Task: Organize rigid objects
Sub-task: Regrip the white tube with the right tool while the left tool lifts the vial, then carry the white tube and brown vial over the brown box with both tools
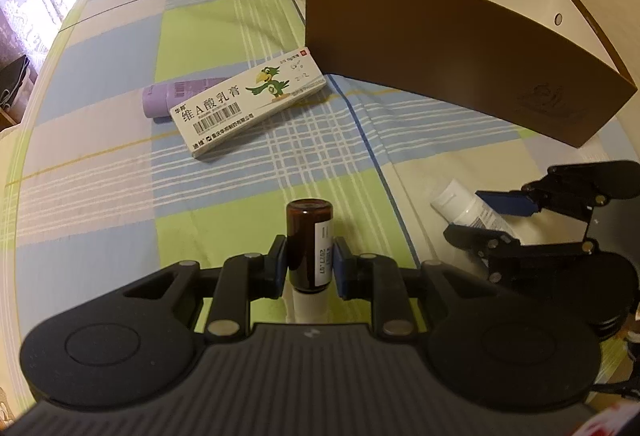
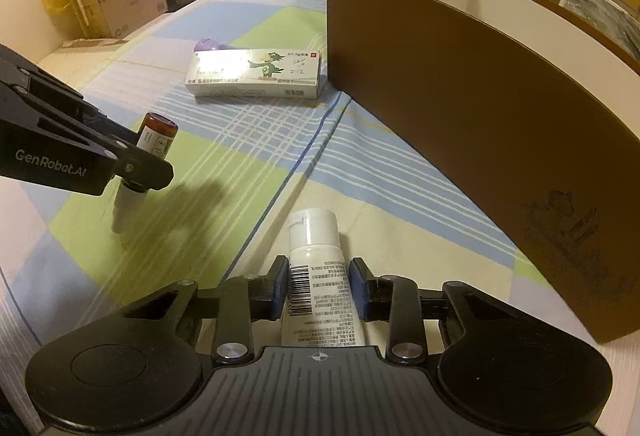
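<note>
Nearest, at 6 o'clock: left claw [image 1: 309, 263] pinching brown vial [image 1: 309, 240] upside down, white cap hanging just over the checked cloth; slim grip, so likely to pivot or slip if swung fast. Right claw [image 2: 319, 286] straddling the white tube [image 2: 316, 276] lying on the bench, left pad touching, right pad seemingly just clear; risk of squirting sideways on a squeeze. Farther, toward 11: ointment carton [image 1: 250, 102] leaning on purple tube [image 1: 176, 98]. Toward 1: brown box [image 1: 460, 48], tall wall easily clipped.

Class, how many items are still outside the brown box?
4: brown bottle in left gripper, white tube between right gripper jaws, carton, purple tube behind it.
</note>
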Demonstrator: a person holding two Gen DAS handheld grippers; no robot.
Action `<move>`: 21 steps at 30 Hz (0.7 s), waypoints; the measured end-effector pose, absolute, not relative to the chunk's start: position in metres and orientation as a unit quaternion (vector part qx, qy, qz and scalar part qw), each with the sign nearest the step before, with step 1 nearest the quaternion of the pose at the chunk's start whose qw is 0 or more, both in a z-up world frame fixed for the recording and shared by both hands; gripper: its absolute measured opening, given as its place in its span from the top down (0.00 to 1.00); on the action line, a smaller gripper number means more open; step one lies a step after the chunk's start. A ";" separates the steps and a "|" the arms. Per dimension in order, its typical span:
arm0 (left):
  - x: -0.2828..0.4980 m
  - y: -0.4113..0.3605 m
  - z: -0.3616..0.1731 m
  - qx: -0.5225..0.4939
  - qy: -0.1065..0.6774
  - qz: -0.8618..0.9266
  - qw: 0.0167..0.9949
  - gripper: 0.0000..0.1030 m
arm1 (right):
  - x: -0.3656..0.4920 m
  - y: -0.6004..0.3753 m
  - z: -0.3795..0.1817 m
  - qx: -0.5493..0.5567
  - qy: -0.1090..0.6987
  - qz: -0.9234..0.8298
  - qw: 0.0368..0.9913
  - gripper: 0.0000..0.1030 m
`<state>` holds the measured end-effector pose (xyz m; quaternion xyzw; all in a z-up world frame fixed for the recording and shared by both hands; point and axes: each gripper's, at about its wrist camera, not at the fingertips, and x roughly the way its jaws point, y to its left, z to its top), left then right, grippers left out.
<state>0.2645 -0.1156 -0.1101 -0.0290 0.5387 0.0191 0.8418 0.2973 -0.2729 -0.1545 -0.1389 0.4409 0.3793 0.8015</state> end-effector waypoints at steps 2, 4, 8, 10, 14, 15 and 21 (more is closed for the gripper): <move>0.265 -0.115 -0.110 -0.028 0.538 0.019 0.842 0.81 | 0.295 -0.276 -0.152 -0.130 0.443 0.378 0.802 0.72; 0.265 -0.115 -0.109 -0.028 0.537 0.018 0.843 0.81 | 0.292 -0.278 -0.149 -0.125 0.443 0.376 0.804 0.72; 0.268 -0.117 -0.105 -0.025 0.532 0.013 0.846 0.81 | 0.291 -0.285 -0.140 -0.102 0.443 0.369 0.811 0.72; 0.270 -0.119 -0.102 -0.021 0.527 0.008 0.849 0.81 | 0.291 -0.291 -0.132 -0.088 0.440 0.364 0.816 0.72; 0.277 -0.125 -0.091 -0.012 0.514 -0.008 0.857 0.81 | 0.292 -0.305 -0.110 -0.051 0.431 0.352 0.829 0.72; 0.280 -0.127 -0.087 -0.009 0.510 -0.013 0.860 0.81 | 0.292 -0.309 -0.104 -0.043 0.427 0.349 0.833 0.72; 0.304 -0.135 -0.061 0.009 0.480 -0.039 0.876 0.81 | 0.304 -0.332 -0.063 -0.003 0.396 0.318 0.861 0.72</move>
